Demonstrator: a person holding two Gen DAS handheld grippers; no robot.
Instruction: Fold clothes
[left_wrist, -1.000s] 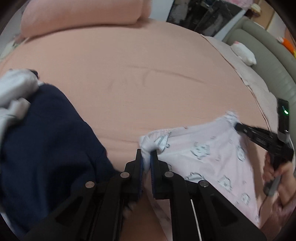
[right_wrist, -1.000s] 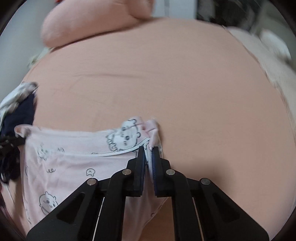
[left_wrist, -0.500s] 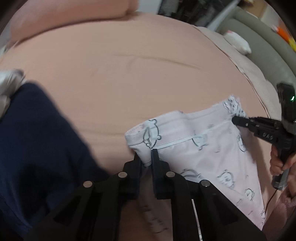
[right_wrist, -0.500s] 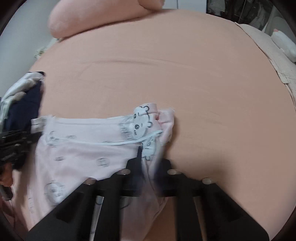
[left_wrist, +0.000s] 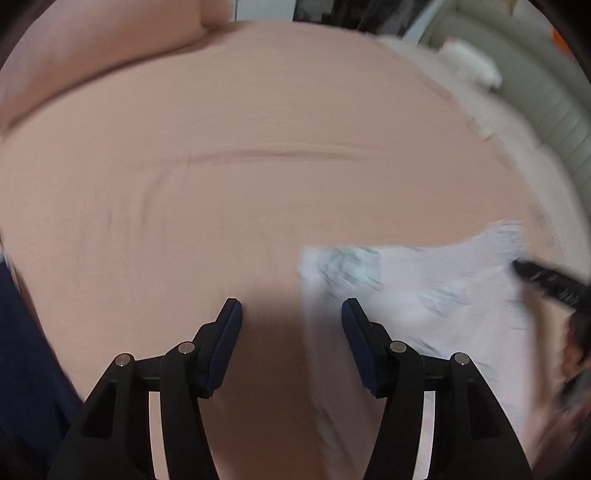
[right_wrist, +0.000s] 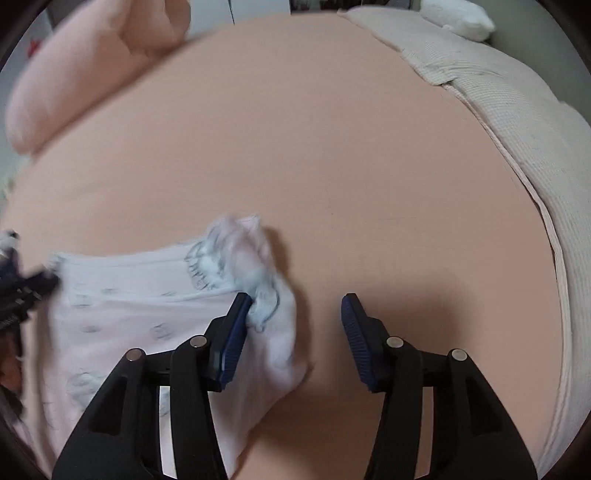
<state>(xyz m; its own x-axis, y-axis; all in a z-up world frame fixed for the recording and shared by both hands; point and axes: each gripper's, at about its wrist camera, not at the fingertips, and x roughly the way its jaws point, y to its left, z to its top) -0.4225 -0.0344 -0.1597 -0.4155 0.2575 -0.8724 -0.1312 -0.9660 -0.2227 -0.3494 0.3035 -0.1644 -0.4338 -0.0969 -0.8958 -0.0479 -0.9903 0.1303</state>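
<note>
Item: pale pink printed garment (right_wrist: 147, 306), lying on a peach bed sheet (right_wrist: 332, 166), its top hem running roughly crosswise between the two tools, the body of the cloth trailing back toward the person. In the left wrist view the garment (left_wrist: 424, 295) lies to the right of the left gripper (left_wrist: 291, 321), its near corner just ahead of the right-hand finger; the gap between the fingers shows bare sheet. Left gripper: jaws spread wide, holding nothing. In the right wrist view the bunched corner of the garment sits at the left-hand finger of the right gripper (right_wrist: 297, 314), apparently touching its pad, with a loose flap drooping into the gap. Right gripper: jaws spread wide, gripping nothing. Each tool stands at its own end of the hem, the right one nearer to cloth. Also present: dark navy garment (left_wrist: 22, 369) at far left, pink pillow (right_wrist: 92, 74), cream blanket (right_wrist: 517, 122). Both views motion-blurred; print detail unreadable. Judgement: the cloth appears laid out, the next grasp open to either corner.
</note>
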